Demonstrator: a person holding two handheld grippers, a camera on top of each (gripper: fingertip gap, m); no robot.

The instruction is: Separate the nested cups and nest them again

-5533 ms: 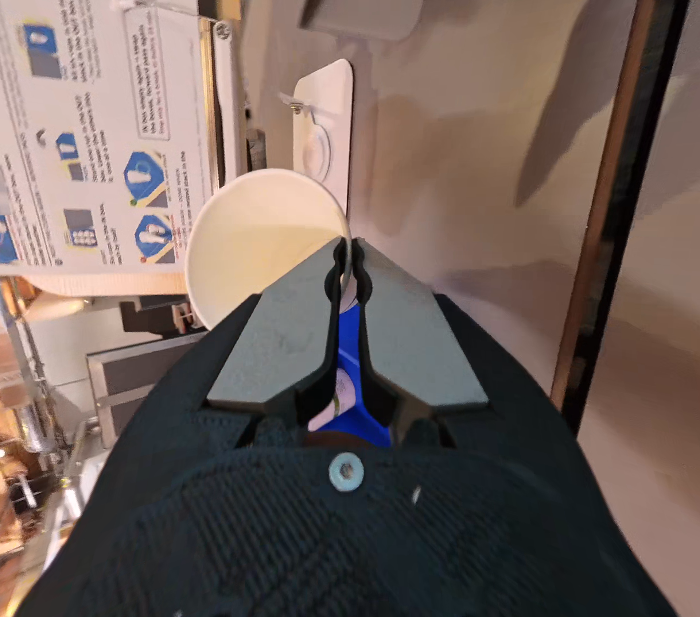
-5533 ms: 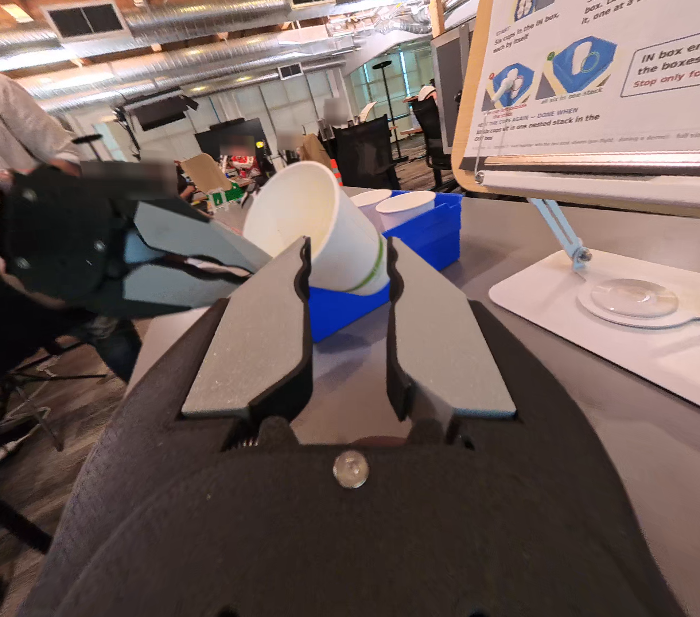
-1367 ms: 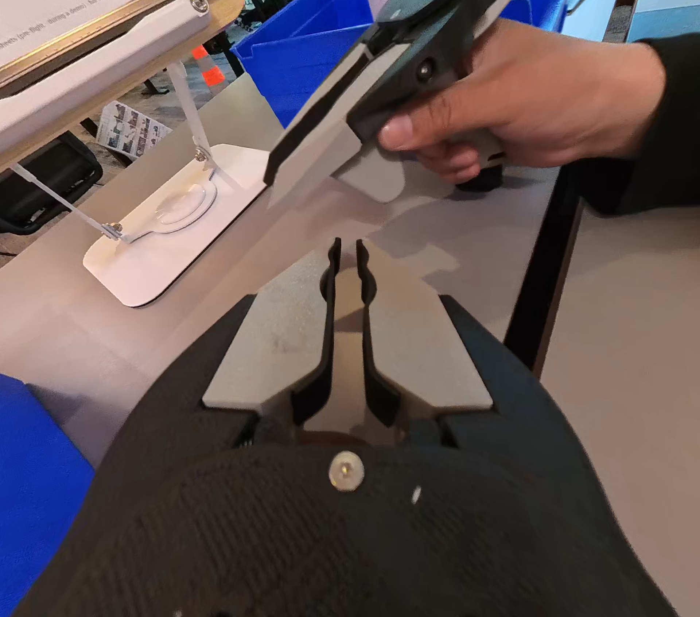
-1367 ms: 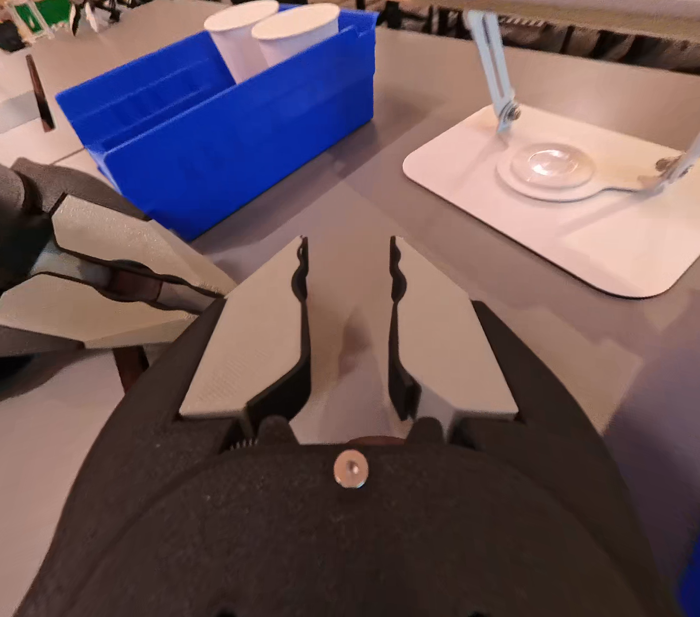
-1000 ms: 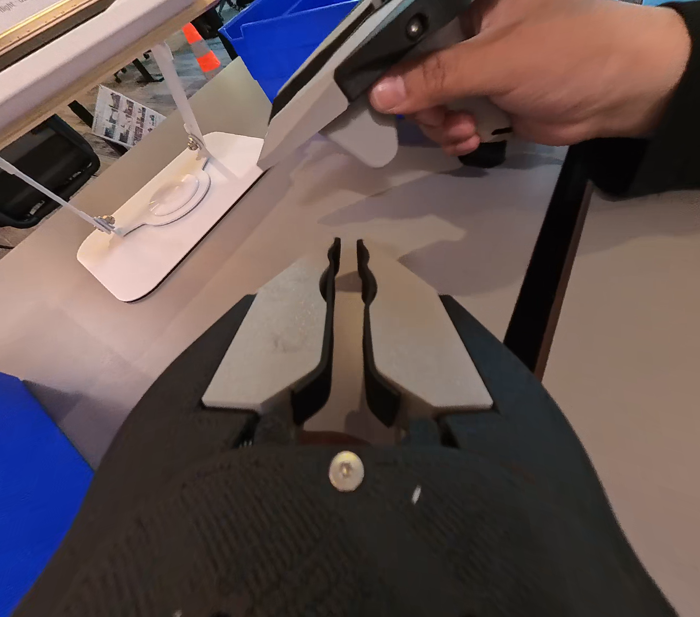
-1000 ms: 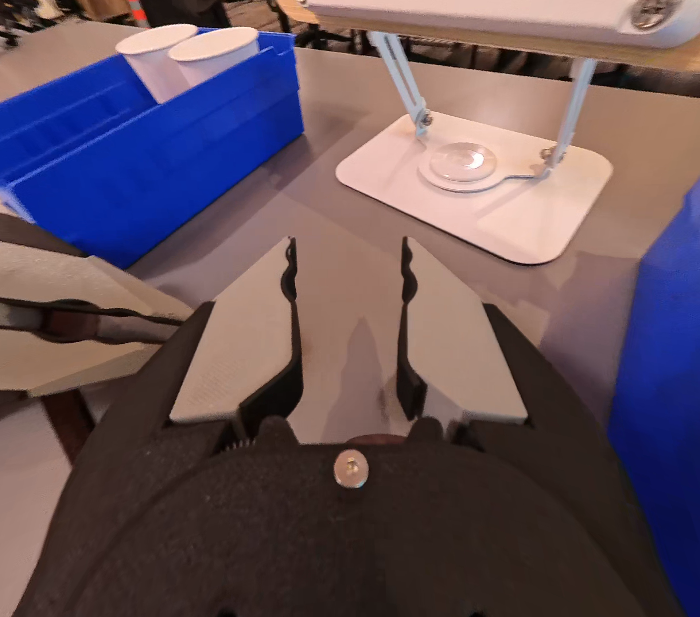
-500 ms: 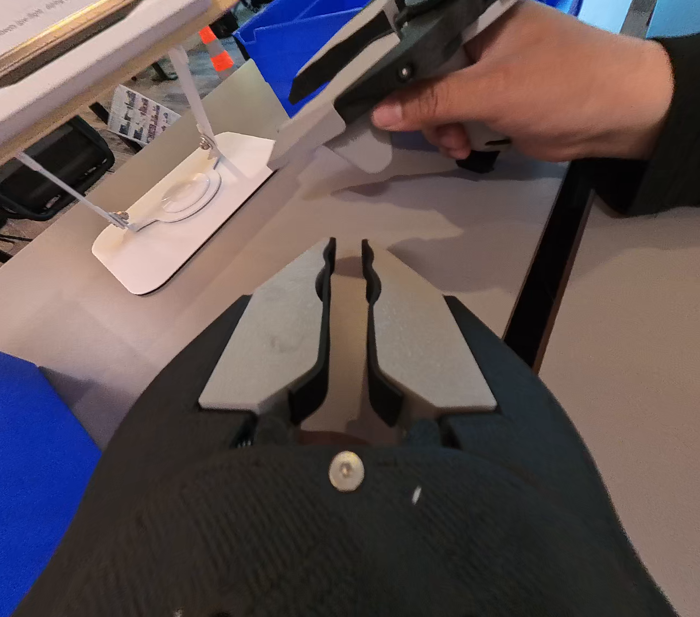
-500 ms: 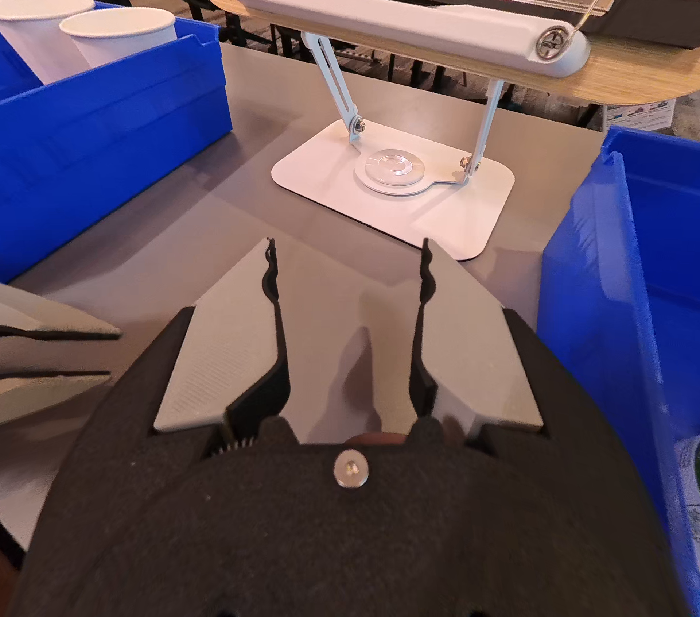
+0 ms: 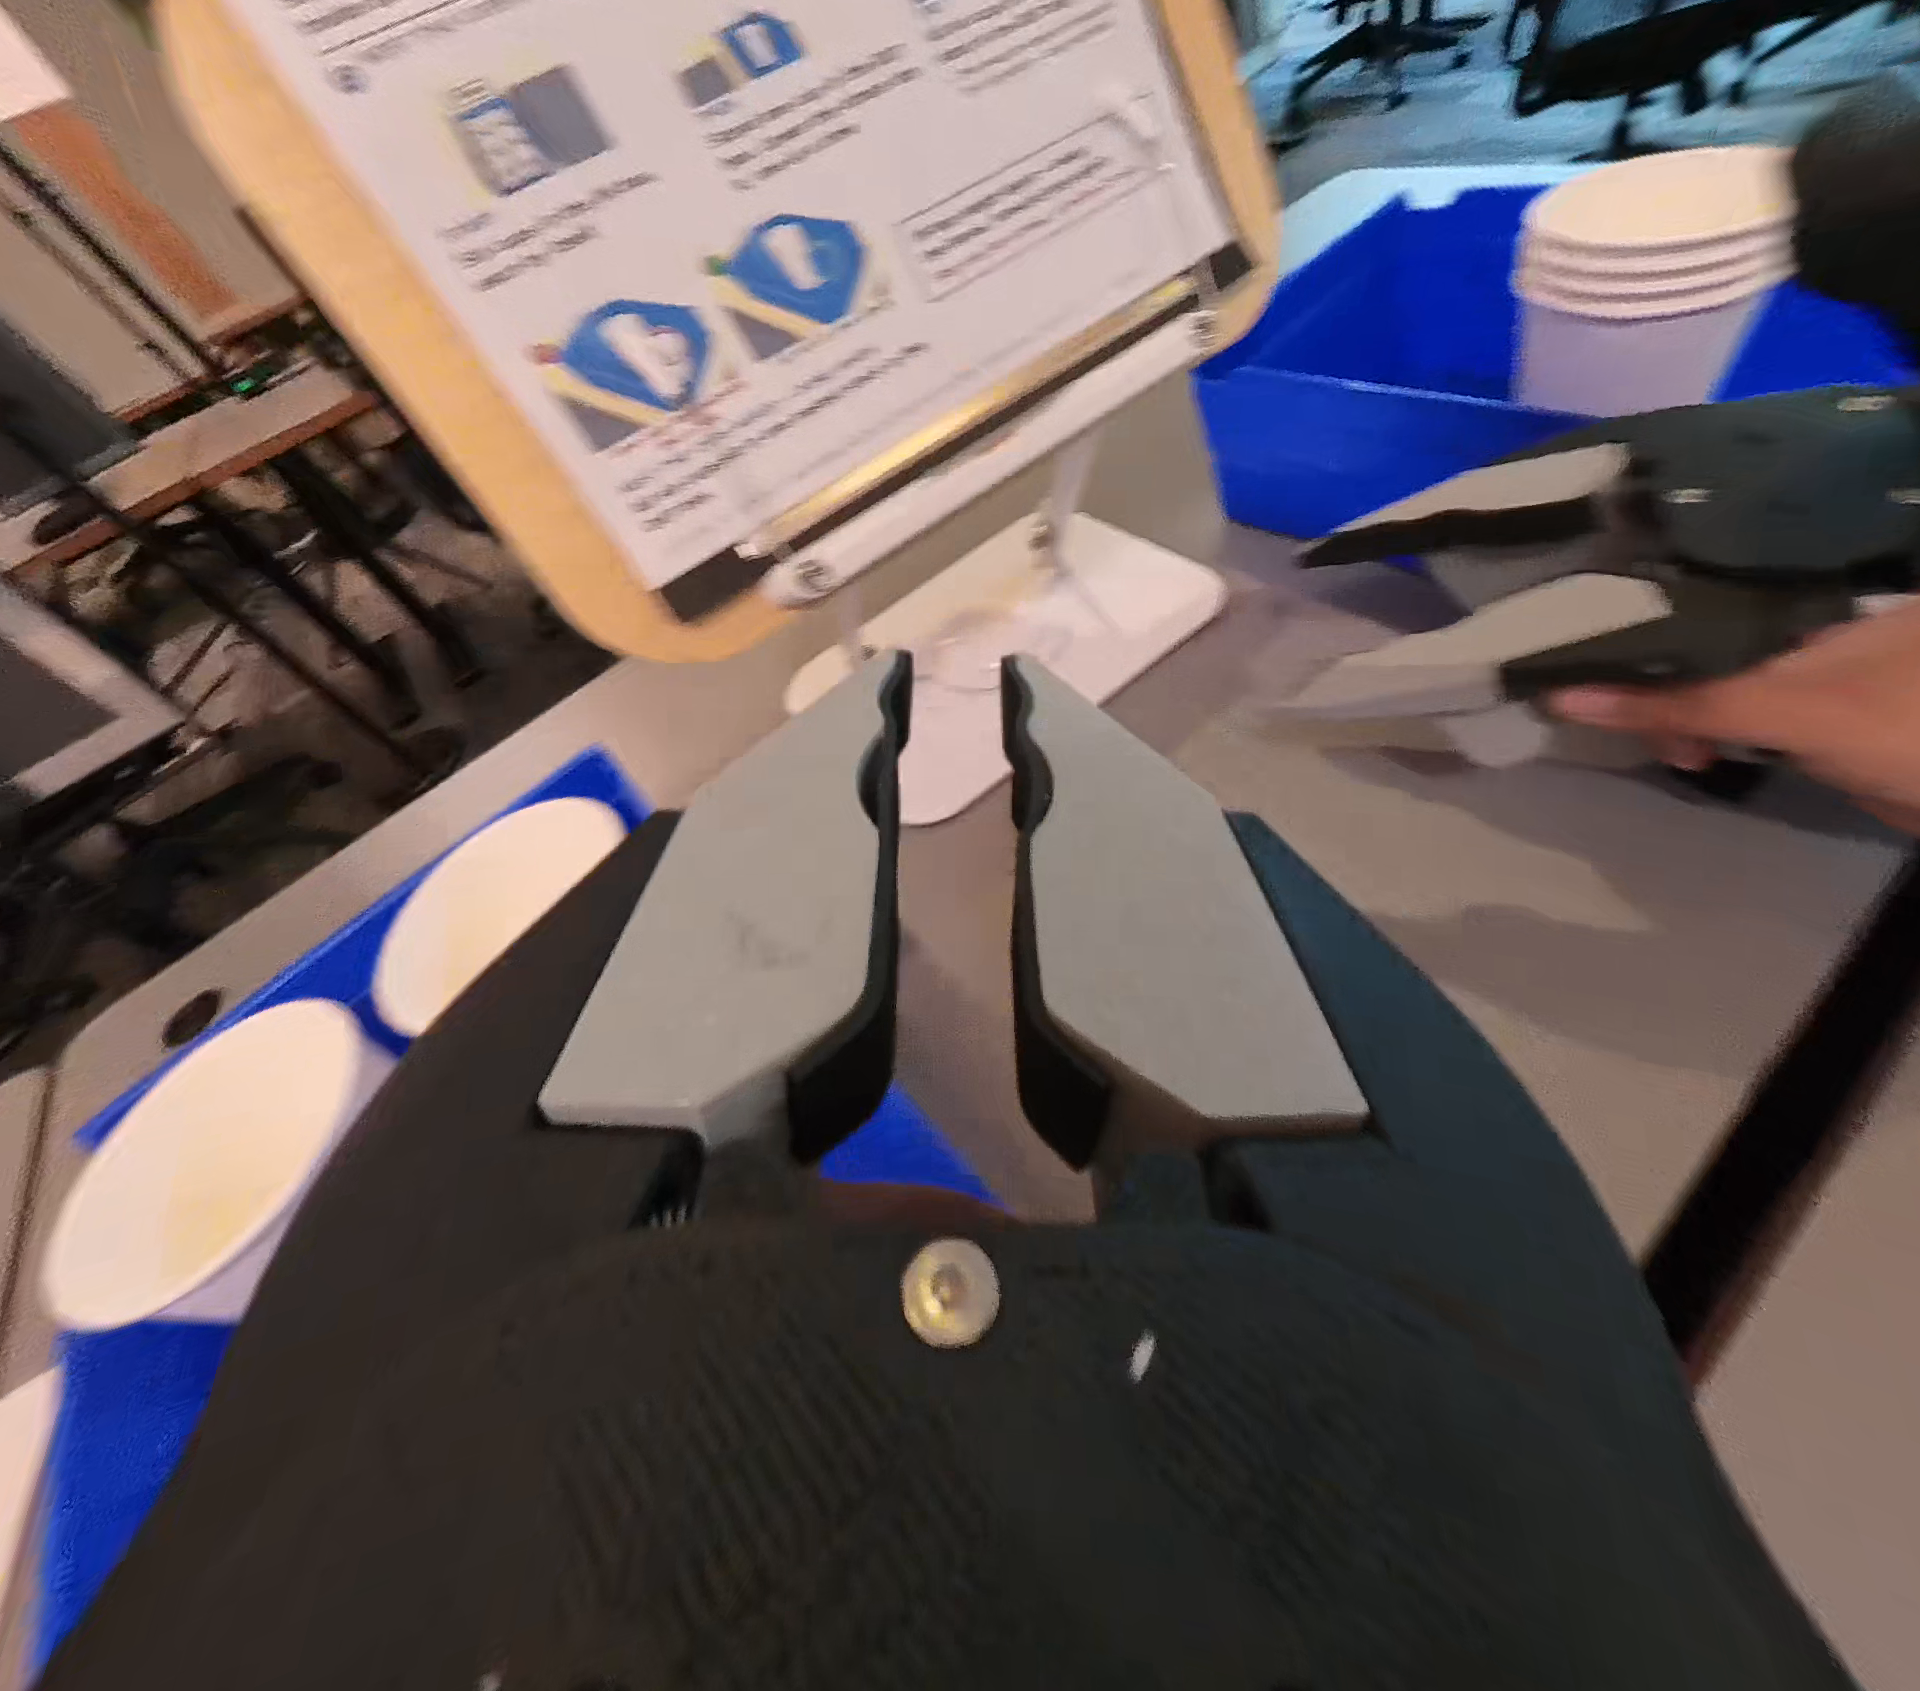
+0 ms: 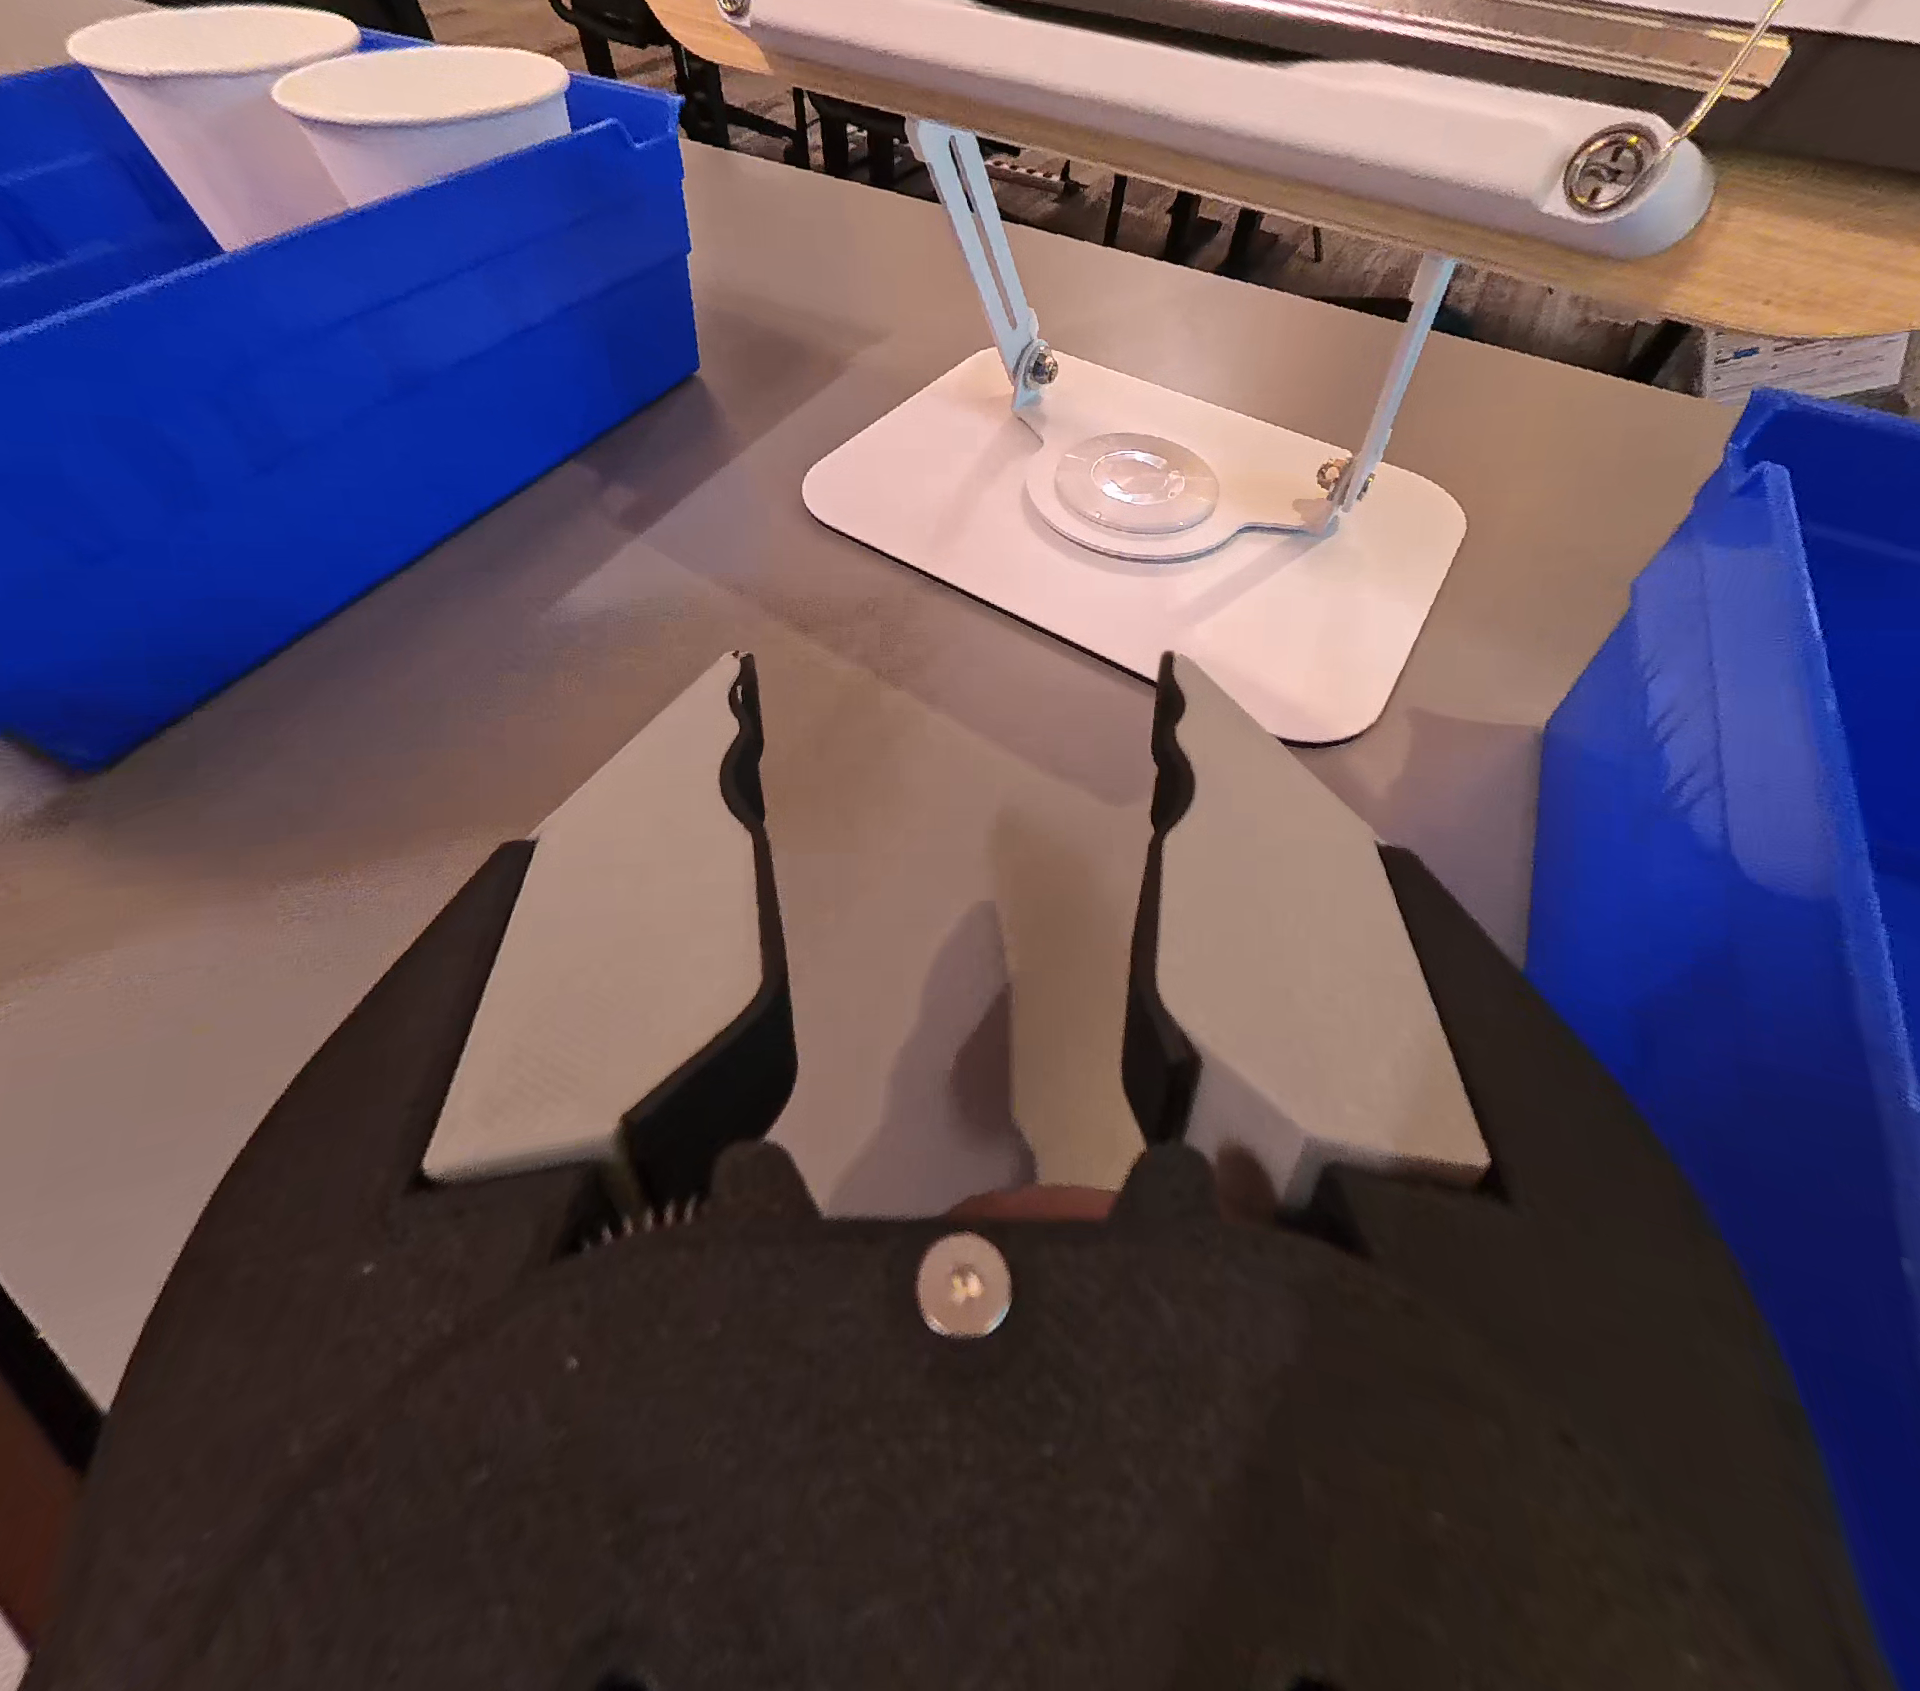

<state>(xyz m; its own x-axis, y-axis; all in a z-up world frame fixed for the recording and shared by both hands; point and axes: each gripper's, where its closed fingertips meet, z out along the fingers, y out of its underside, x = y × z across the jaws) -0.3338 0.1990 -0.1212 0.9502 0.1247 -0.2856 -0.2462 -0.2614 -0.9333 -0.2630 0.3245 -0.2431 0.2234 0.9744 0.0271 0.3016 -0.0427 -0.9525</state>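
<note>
Cups stand in a blue bin; both hand-held grippers, left and right, gape empty.

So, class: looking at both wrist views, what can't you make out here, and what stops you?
- Nested cup stack, left wrist view: base hidden by its blue bin.
- Two loose cups, right wrist view: lower halves hidden behind the left bin's wall.
- Right blue bin, right wrist view: contents cut off by the frame edge.
</note>
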